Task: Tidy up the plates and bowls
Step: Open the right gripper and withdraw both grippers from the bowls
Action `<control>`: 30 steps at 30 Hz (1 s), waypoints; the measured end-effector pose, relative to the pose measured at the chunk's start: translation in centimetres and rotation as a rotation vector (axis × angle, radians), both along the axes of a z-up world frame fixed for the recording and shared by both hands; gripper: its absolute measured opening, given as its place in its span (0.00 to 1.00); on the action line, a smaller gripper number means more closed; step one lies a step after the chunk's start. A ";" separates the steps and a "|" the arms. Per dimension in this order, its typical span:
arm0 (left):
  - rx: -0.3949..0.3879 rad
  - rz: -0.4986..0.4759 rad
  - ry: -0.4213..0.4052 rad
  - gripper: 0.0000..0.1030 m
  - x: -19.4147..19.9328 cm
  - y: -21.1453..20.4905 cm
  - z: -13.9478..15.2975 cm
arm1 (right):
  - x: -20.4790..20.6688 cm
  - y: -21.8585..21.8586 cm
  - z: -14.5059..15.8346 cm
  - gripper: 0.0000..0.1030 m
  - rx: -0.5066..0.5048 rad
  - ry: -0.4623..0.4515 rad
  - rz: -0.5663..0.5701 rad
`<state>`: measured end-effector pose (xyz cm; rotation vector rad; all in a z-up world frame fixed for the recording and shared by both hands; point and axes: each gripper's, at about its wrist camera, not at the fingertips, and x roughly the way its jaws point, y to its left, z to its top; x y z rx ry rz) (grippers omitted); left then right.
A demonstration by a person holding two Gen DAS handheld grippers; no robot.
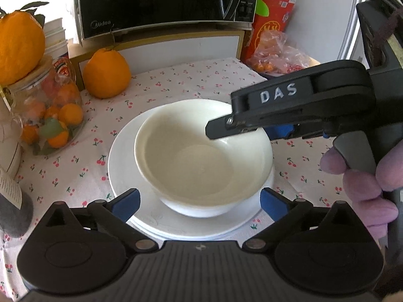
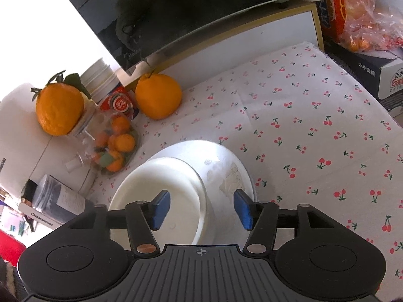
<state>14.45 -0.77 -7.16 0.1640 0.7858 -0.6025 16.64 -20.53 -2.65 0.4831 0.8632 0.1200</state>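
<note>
A white bowl [image 1: 201,156] stands upright on a stack of white plates [image 1: 121,166] on the cherry-print tablecloth. My left gripper [image 1: 200,206] is open, its blue pads on either side of the bowl's near wall, not touching it. My right gripper [image 2: 201,210] is open above the bowl's right rim [image 2: 199,188], one pad over the bowl's inside, the other outside over the plate [image 2: 234,173]. In the left wrist view the right gripper [image 1: 216,129] comes in from the right with a fingertip over the bowl's far right rim.
A glass jar of small oranges [image 1: 47,115] with a large orange [image 1: 20,47] on top stands to the left. Another large orange [image 1: 107,75] sits behind the plates. A microwave [image 1: 161,2] stands at the back, a bag of fruit [image 1: 277,55] at the back right.
</note>
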 end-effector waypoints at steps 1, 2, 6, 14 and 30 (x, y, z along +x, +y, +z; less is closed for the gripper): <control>0.003 -0.004 0.004 0.99 -0.1 0.1 0.1 | -0.1 -0.1 0.1 0.60 0.003 -0.002 0.000; 0.006 -0.010 0.005 0.99 -0.3 0.1 0.1 | -0.1 -0.2 0.2 0.61 0.004 -0.004 -0.001; 0.030 -0.031 -0.001 0.99 -1.0 0.2 0.3 | -0.5 -0.5 0.8 0.61 0.007 -0.017 0.004; 0.025 -0.032 -0.021 0.99 -2.3 0.6 1.3 | -1.3 -1.1 1.9 0.69 -0.006 -0.030 0.008; -0.024 0.188 0.109 0.99 -3.6 2.8 1.7 | -4.6 -1.8 3.1 0.71 -0.071 0.031 0.034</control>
